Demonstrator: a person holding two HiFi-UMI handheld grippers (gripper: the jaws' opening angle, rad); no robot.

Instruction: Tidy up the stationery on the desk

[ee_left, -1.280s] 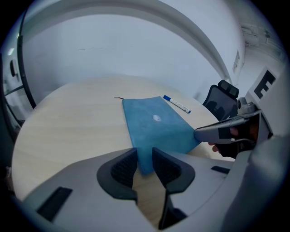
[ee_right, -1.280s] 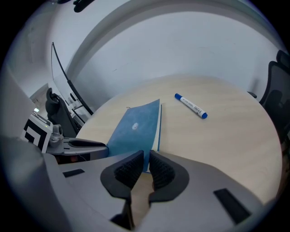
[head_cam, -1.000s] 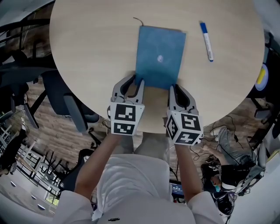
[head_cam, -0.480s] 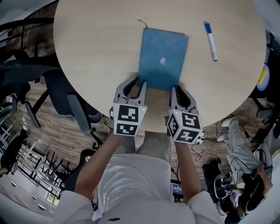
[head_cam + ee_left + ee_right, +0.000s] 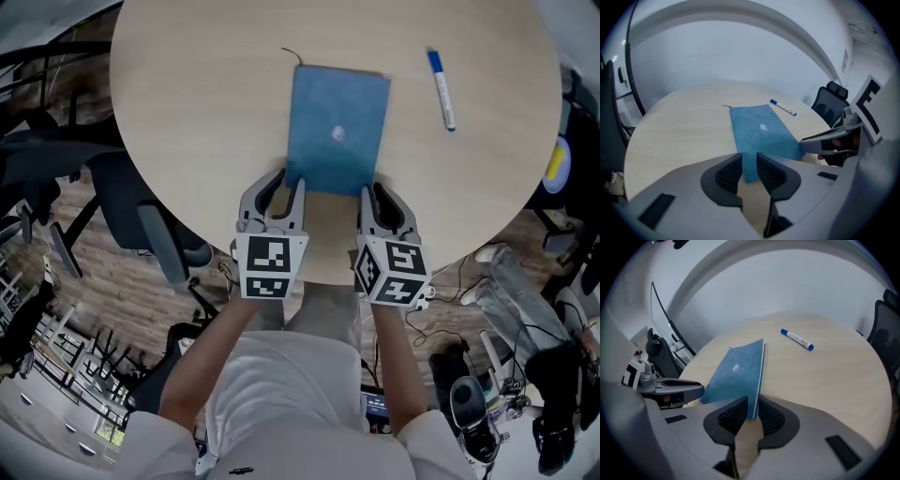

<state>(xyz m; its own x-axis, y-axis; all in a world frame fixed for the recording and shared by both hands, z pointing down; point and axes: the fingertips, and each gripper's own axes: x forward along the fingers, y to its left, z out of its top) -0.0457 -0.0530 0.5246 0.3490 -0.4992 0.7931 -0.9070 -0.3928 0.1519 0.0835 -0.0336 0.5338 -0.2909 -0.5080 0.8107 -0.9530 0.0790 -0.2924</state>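
Note:
A blue notebook [image 5: 336, 131] lies on the round pale wooden table [image 5: 206, 112], with a thin cord sticking out at its far left corner. My left gripper [image 5: 281, 185] is shut on its near left corner [image 5: 749, 166]. My right gripper [image 5: 377, 194] is shut on its near right corner, and the notebook's edge [image 5: 754, 404] shows between those jaws. A blue-capped white marker [image 5: 441, 77] lies alone on the table to the far right of the notebook, also seen as the marker [image 5: 783, 107] and the marker [image 5: 797, 339].
A dark office chair [image 5: 141, 220] stands off the table's left edge and another chair [image 5: 829, 101] at the far right. Cables and bags lie on the floor at the lower right [image 5: 469, 375]. The person stands at the table's near edge.
The notebook and both grippers drifted slightly right, then back left. The notebook now sits a little squarer to me. Both grips are unchanged.

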